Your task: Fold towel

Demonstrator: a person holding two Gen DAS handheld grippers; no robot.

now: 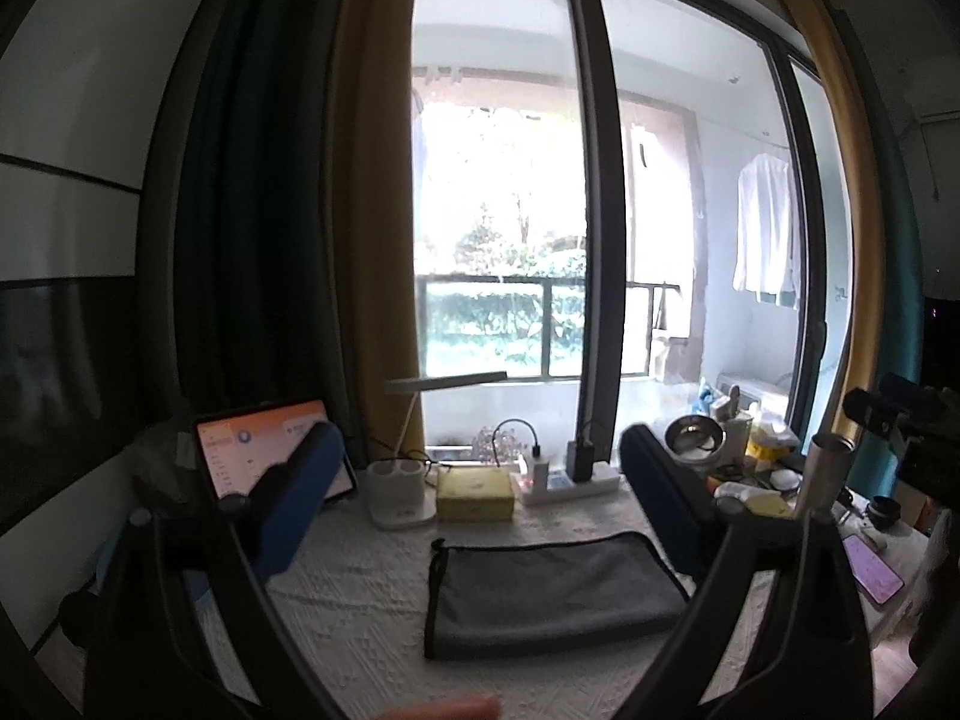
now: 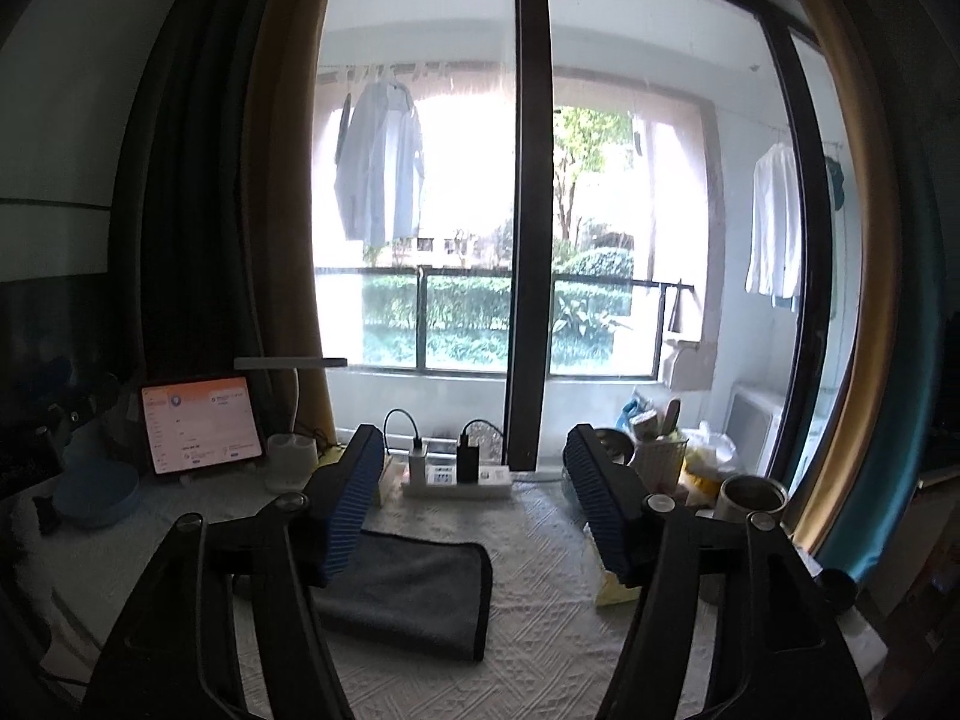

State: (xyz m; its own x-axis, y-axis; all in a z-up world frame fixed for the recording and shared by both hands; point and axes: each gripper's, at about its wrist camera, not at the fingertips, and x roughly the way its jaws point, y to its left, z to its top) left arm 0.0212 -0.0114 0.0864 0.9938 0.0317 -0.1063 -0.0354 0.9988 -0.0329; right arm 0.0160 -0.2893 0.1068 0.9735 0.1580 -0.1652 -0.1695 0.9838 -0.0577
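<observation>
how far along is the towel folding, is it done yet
Looks mostly done: the grey towel lies flat as a neat, doubled-looking rectangle on the white tablecloth. Nothing is in hand: the left gripper and right gripper are both open above it. Whether another fold remains, I cannot tell.

White textured tablecloth (image 1: 360, 612) under grey towel (image 1: 549, 594), yellow box (image 1: 475, 495), power strip (image 1: 570, 483), tablet (image 2: 201, 429).

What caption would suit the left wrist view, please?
Open left gripper above a gray towel lying flat on the white tablecloth.
</observation>
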